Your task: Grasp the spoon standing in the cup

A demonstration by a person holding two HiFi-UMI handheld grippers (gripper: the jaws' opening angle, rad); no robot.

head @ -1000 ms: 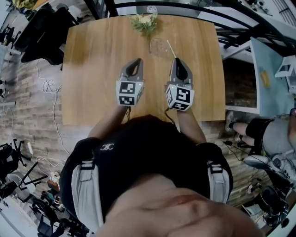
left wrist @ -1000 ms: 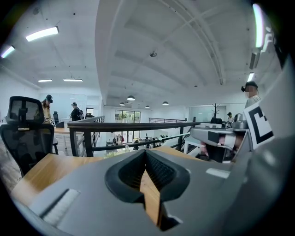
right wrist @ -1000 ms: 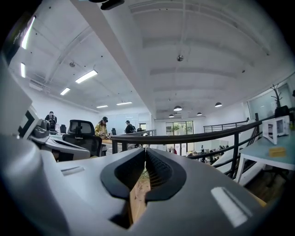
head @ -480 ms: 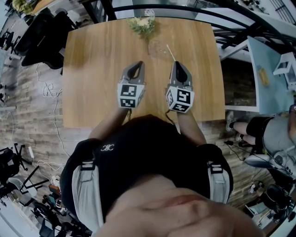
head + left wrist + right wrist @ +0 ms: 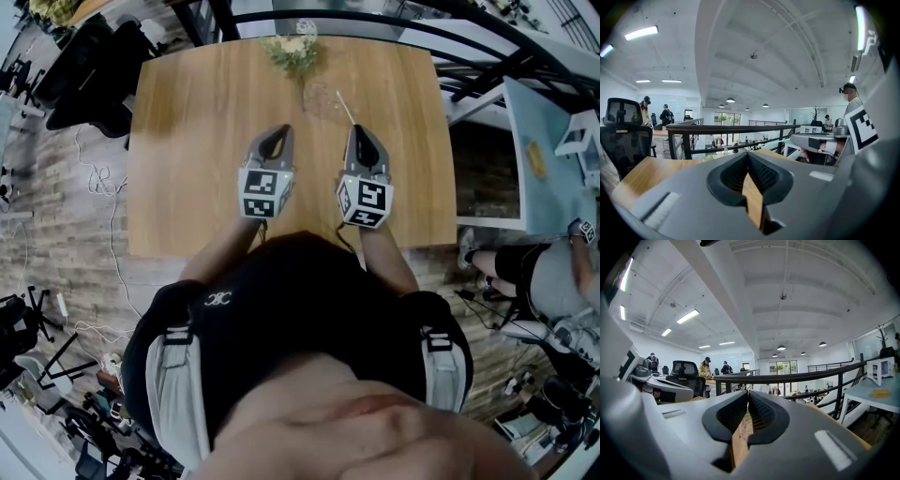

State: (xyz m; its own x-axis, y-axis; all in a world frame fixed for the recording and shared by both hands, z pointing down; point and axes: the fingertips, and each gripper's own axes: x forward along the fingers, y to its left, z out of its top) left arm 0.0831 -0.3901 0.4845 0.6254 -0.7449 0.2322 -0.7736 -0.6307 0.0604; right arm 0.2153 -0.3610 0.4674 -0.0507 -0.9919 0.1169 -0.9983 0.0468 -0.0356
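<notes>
Spoon leans in the clear glass cup on the wooden table, its handle end just beside the right gripper; the left gripper sits farther left. Both grippers' jaws are pressed together, holding nothing. Only the head view shows spoon and cup; the gripper views show a black railing instead.

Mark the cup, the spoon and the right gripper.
cup [image 5: 317, 96], head view, glass wall
spoon [image 5: 344, 105], head view, middle of handle
right gripper [image 5: 364, 128], head view, between its fingertips
</notes>
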